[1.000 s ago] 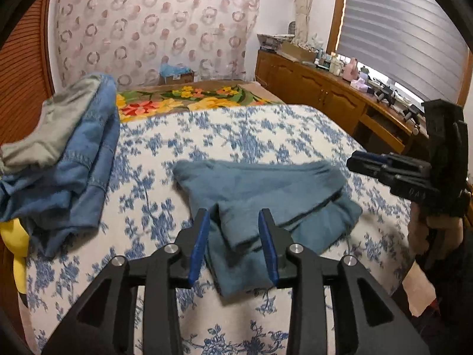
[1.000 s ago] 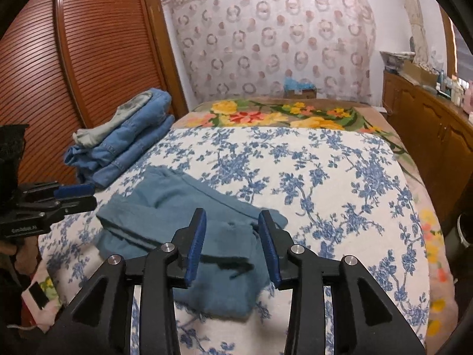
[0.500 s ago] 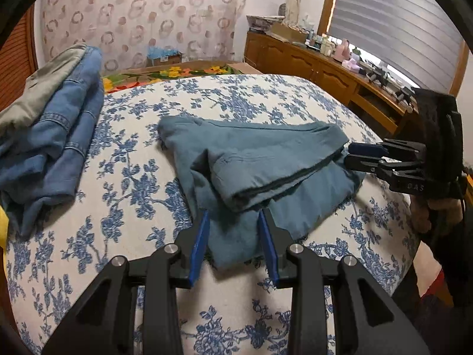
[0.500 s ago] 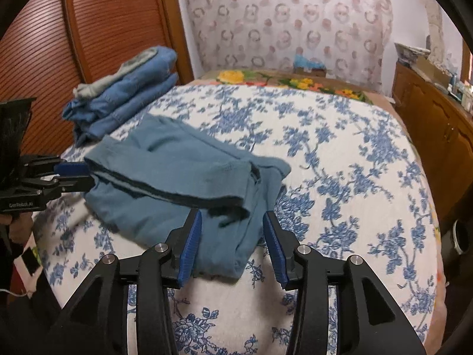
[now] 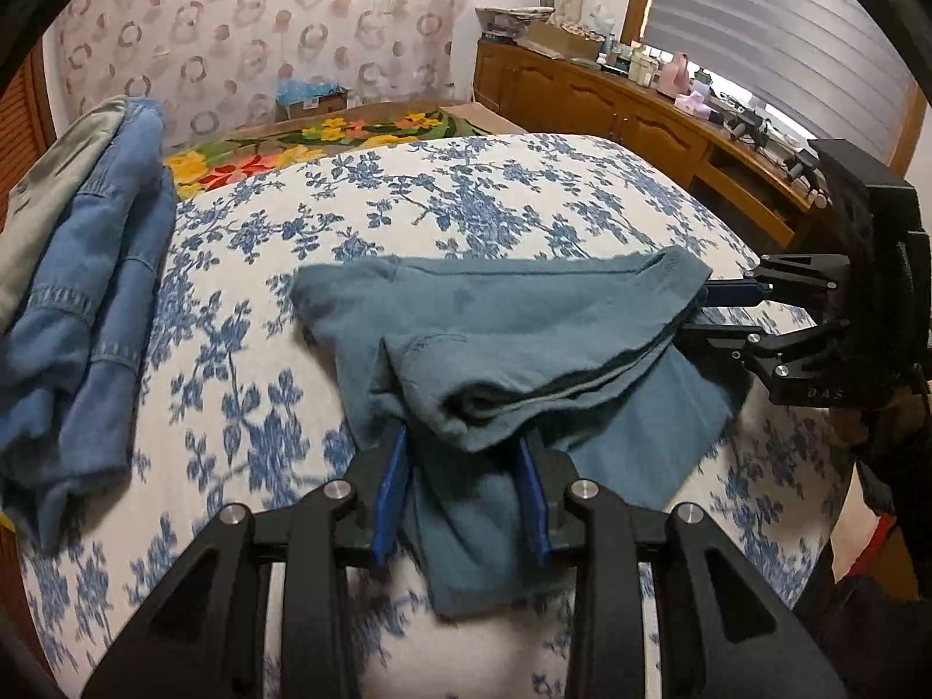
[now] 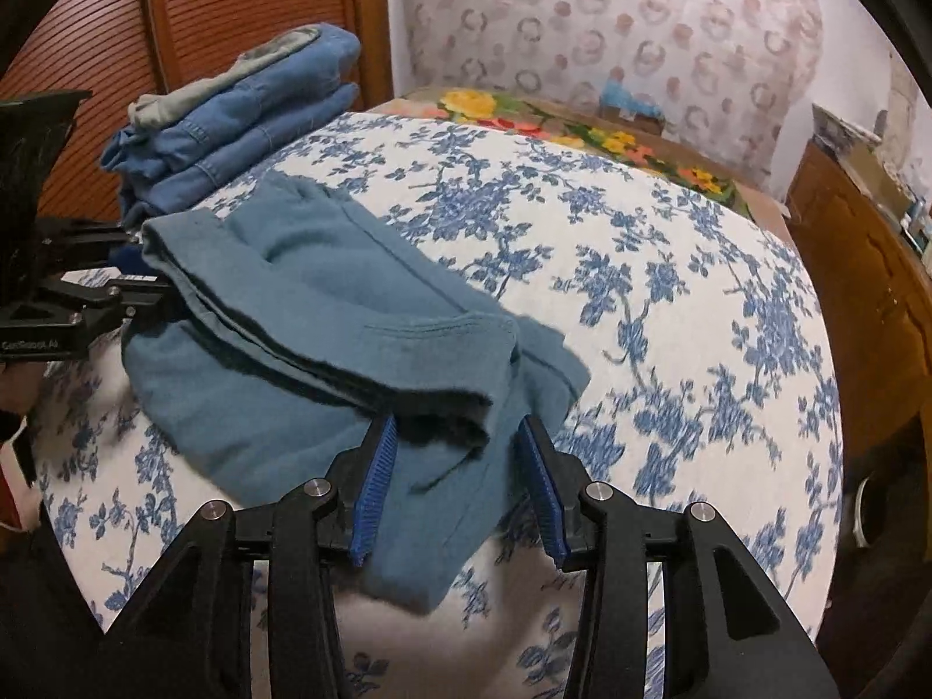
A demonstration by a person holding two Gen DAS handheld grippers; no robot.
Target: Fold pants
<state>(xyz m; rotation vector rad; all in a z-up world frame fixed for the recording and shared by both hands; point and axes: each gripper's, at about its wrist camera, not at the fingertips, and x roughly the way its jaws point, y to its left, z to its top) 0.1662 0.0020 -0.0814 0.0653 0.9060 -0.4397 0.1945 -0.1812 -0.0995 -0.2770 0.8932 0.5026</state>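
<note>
Lengthwise, the folded pants (image 5: 524, 326) span both hand-held grippers.

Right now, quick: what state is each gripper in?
Left gripper: open, jaws either side of the teal-blue cotton pants, not clamping.
Right gripper: open, has just widened, pants' edge between the jaws, not pinched.

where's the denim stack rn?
The denim stack sits at the left edge of the floral bedspread in the left wrist view, against the wooden slatted door, left of and apart from the teal pants.
</note>
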